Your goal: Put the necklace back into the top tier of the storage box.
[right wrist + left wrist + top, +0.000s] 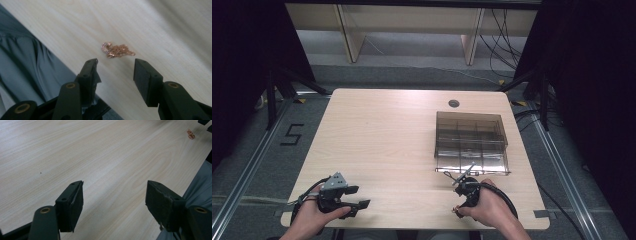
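Both tongs sit at the near table edge in the high view: left tongs (343, 199) idle, right tongs (464, 192) just short of the box (470, 142). Left gripper view: jaws wide apart, empty, over bare table (100, 157). Right gripper view: jaws open, empty, a small chain (117, 50) just ahead between them, likely the pick.

Pale wooden table (382, 145): a smoky clear divided box (471, 142) toward its right edge, what looks like a small chain (117, 50) near the front edge.
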A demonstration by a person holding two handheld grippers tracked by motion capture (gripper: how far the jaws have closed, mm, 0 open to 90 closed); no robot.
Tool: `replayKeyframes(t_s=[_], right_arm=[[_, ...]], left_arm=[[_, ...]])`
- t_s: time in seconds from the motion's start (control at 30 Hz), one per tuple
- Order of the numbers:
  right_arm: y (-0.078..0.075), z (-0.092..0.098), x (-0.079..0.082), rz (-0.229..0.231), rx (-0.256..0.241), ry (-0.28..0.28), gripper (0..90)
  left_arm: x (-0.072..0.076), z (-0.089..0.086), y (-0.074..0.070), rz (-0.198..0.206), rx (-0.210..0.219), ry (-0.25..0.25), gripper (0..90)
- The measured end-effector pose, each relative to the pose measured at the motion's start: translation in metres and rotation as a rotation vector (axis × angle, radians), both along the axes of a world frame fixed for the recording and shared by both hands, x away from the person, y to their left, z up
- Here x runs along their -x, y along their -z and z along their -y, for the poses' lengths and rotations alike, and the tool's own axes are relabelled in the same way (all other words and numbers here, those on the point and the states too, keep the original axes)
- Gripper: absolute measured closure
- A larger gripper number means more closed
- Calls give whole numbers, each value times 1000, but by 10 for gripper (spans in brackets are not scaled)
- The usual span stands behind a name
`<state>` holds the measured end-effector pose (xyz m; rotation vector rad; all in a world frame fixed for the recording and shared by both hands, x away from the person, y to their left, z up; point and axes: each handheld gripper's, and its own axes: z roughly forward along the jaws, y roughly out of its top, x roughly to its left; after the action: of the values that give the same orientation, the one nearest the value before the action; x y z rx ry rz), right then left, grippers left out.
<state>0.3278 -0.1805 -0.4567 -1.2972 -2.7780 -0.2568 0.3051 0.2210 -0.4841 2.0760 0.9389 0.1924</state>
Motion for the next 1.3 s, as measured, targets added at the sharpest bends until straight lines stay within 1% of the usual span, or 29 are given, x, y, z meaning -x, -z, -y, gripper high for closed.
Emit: replayKeyframes(t_s=[0.07,0.1,0.13,0.17,0.2,0.23,0.27,0.33,0.4,0.43,0.47,0.5,0.53,0.57,0.6,0.63,0.67,0.7,0.73,0.77,0.8,0.9,0.93,1.0,1.1,1.13,1.23,1.27,1.3], right_arm=[[0,-1,1,-2,-5,-29,545],[0,-2,1,2,-2,-28,546],[0,-2,1,2,-2,-28,546],[1,-2,1,7,-5,-53,551],[0,-2,0,19,6,-88,557],[0,-2,0,19,6,-88,557],[0,-3,0,22,15,-76,556],[0,-4,-3,26,19,-62,553],[1,-7,-4,15,20,-58,537],[0,-9,-3,4,33,-33,534],[1,-10,-3,-3,36,-41,533],[0,-12,-4,-6,43,-35,533],[2,-14,-4,-20,38,-27,532],[2,-14,-6,-10,36,-55,529],[2,-16,-7,-14,39,-44,527],[3,-17,-8,-20,40,-46,522],[4,-19,-8,-35,48,-31,519],[5,-20,-9,-37,45,-45,517],[6,-22,-9,-42,60,-28,515],[7,-23,-11,-40,44,-53,515],[7,-25,-10,-59,56,-27,516],[8,-27,-11,-54,66,-31,517],[9,-26,-12,-43,76,-45,517],[10,-27,-12,-53,85,-27,520],[12,-28,-13,-47,96,-32,521],[11,-29,-13,-47,108,-23,522],[10,-29,-13,-45,111,-17,526],[11,-28,-15,-43,113,-35,529],[11,-28,-15,-43,113,-35,529]], left_arm=[[0,0,0,-1,-4,0,305],[0,-1,-1,0,-14,9,305],[0,-1,-1,0,-14,9,305],[0,0,0,-1,-3,0,305],[1,-1,0,-1,-3,0,305],[1,-1,0,-1,-3,0,305],[0,-2,0,0,-12,7,305],[1,-2,-1,1,-10,7,305],[0,-1,-1,1,-10,8,305],[0,-1,-1,1,-10,8,305],[0,-1,-1,2,-8,8,305],[0,-1,-1,1,-8,9,305],[0,-1,-1,2,-8,10,305],[0,-1,-1,2,-8,10,305],[0,-1,-1,2,-7,10,305],[0,-2,-1,0,-8,10,305],[1,-2,-1,0,-10,9,305],[1,-2,-1,0,-10,9,305],[1,-2,-1,0,-8,8,305],[1,-2,-1,1,-8,9,305],[1,-2,-1,1,-8,10,305],[1,-2,-1,2,-10,11,305],[1,-2,-1,2,-9,11,305],[1,-2,-1,1,-8,9,305],[1,-2,-1,2,-8,10,305],[1,-2,-1,2,-10,12,305],[1,-2,-1,1,-11,12,305],[1,-2,-1,0,-8,10,305],[1,-2,-1,1,-7,9,305]])
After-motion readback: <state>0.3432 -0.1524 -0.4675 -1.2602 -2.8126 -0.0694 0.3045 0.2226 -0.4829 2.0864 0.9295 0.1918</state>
